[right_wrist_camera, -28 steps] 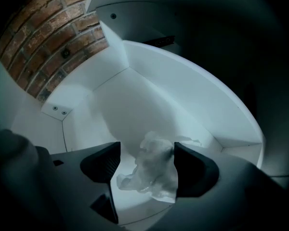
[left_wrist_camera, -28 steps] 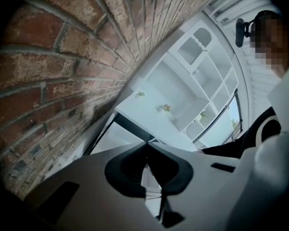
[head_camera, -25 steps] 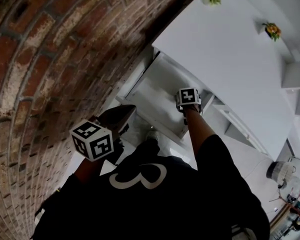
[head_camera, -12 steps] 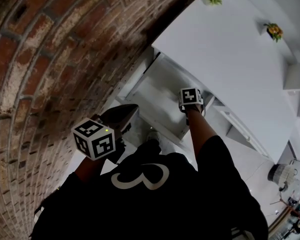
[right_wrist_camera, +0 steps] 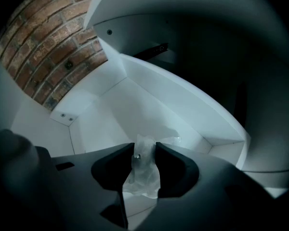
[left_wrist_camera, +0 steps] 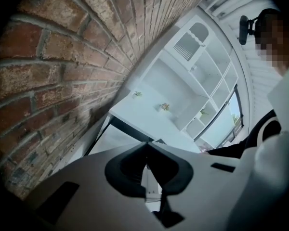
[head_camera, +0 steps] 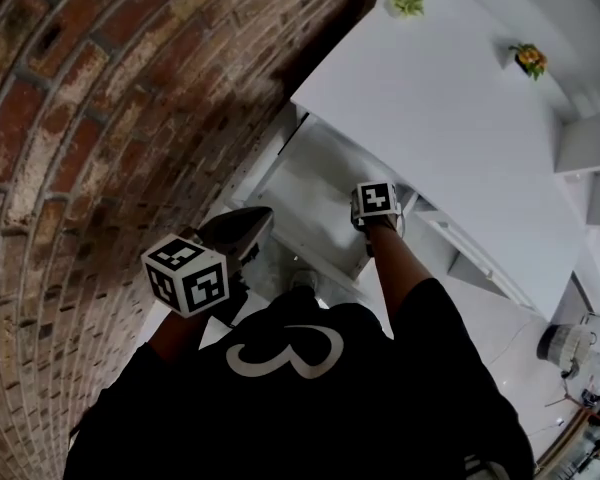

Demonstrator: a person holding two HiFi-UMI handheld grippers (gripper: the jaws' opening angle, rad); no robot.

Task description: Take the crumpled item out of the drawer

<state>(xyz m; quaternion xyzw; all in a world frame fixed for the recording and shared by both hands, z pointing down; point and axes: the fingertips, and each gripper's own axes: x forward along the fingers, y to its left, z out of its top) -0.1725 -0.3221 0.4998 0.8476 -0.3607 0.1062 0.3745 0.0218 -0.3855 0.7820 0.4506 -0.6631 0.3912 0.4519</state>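
The white drawer (head_camera: 305, 183) stands pulled out under the white top. Only the marker cube of my right gripper (head_camera: 376, 202) shows in the head view, low inside the drawer. In the right gripper view the crumpled item (right_wrist_camera: 143, 176), a wad of clear plastic, sits between the pads of the right gripper (right_wrist_camera: 144, 150). The jaws are closing and both pads touch it above the drawer's floor (right_wrist_camera: 111, 119). My left gripper (head_camera: 242, 230) hangs near the brick wall, outside the drawer. In its own view the left gripper (left_wrist_camera: 146, 148) is shut with nothing in it.
A brick wall (head_camera: 100, 118) runs along the left. The white top (head_camera: 440, 118) over the drawer carries two small potted plants (head_camera: 528, 58). White shelves (left_wrist_camera: 192, 76) stand behind it. The person's dark-sleeved arm (head_camera: 405, 268) reaches down to the drawer.
The right gripper stays low in the drawer and has barely shifted. The left gripper holds its place by the wall. The head view has drifted slightly.
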